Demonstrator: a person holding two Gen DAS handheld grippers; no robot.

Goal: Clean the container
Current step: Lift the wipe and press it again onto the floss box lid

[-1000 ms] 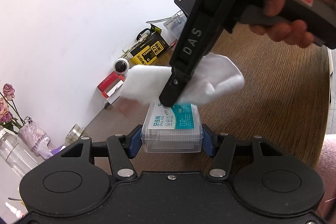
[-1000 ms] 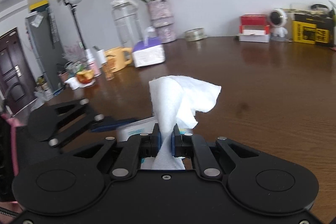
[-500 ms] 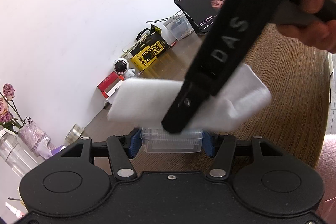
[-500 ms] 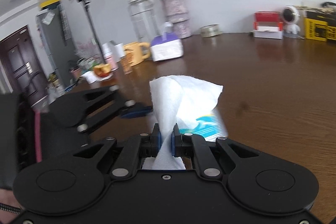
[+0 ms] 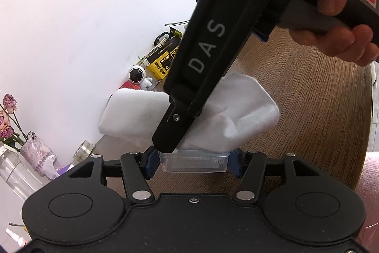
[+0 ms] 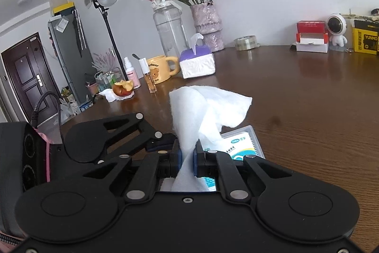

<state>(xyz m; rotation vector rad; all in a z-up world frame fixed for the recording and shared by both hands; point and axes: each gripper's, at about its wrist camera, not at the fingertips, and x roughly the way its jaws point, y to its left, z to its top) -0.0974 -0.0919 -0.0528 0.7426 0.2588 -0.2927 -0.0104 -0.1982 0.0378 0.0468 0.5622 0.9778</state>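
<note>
A small clear plastic container (image 5: 193, 161) with a teal and white label (image 6: 239, 146) is clamped between the blue pads of my left gripper (image 5: 193, 163). My right gripper (image 6: 187, 159) is shut on a white cloth (image 6: 201, 110). In the left wrist view the right gripper (image 5: 170, 141) comes down from the upper right and presses the cloth (image 5: 239, 115) onto the container's top, hiding most of the lid. The left gripper (image 6: 163, 144) shows at the left of the right wrist view.
A brown wooden table (image 6: 308, 98) lies beneath. Along the wall stand a yellow box (image 5: 163, 58), a small white robot figure (image 5: 136, 75), a red and white box (image 6: 311, 36), a tape roll (image 6: 245, 42), a tissue box (image 6: 196, 62), a yellow mug (image 6: 158, 69) and a flower vase (image 6: 208, 23).
My right gripper has drawn the cloth back across the lid toward the left gripper. The container stays clamped in the left gripper.
</note>
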